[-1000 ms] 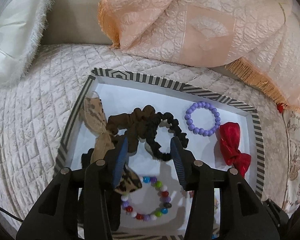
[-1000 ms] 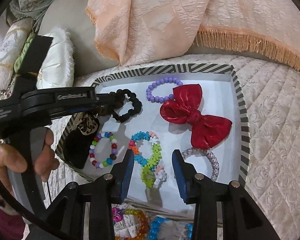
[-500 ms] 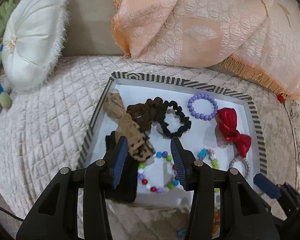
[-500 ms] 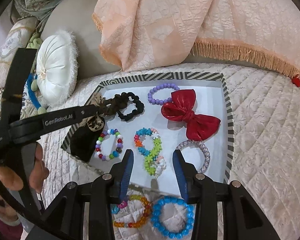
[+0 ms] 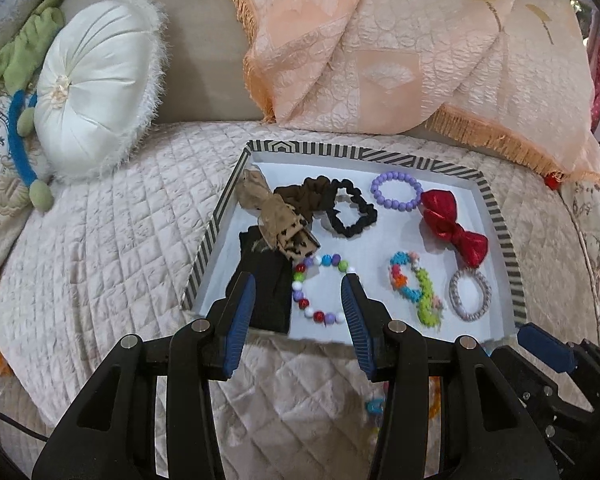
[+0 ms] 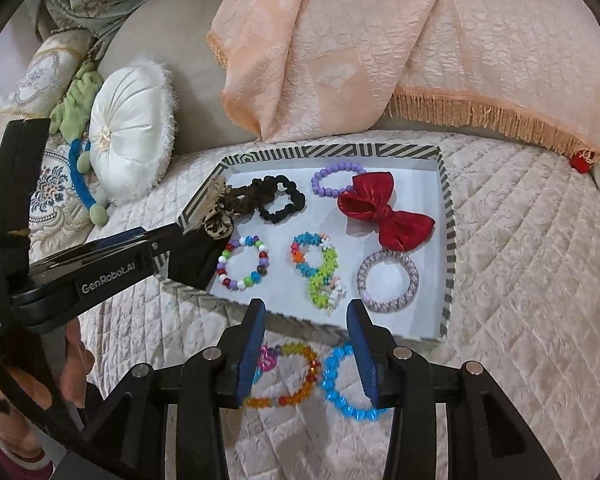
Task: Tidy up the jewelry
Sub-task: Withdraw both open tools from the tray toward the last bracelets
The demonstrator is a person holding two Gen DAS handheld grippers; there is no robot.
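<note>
A striped-rim tray (image 5: 496, 216) (image 6: 448, 216) on the quilted bed holds a red bow (image 5: 452, 224) (image 6: 384, 212), a purple bead bracelet (image 5: 398, 191), a black scrunchie (image 5: 352, 212), a brown scrunchie, a leopard bow (image 5: 284, 228), a multicolour bead bracelet (image 5: 320, 294) (image 6: 242, 262), a spiky coloured bracelet (image 6: 320, 266) and a grey ring (image 6: 388, 282). An orange bead bracelet (image 6: 288, 376) and a blue bead bracelet (image 6: 346, 388) lie on the quilt before the tray. My left gripper (image 5: 298, 316) is open and empty at the tray's near edge. My right gripper (image 6: 306, 346) is open above the two loose bracelets.
A round white cushion (image 5: 92, 100) lies at the left. A peach fringed cover (image 5: 400, 48) hangs behind the tray. The left gripper's body (image 6: 100, 268) crosses the right wrist view at the left. The quilt (image 6: 520, 280) spreads right of the tray.
Both grippers have pulled back from the tray and stayed open. The tray looks smaller, and the orange and blue bracelets on the quilt have come into the right wrist view.
</note>
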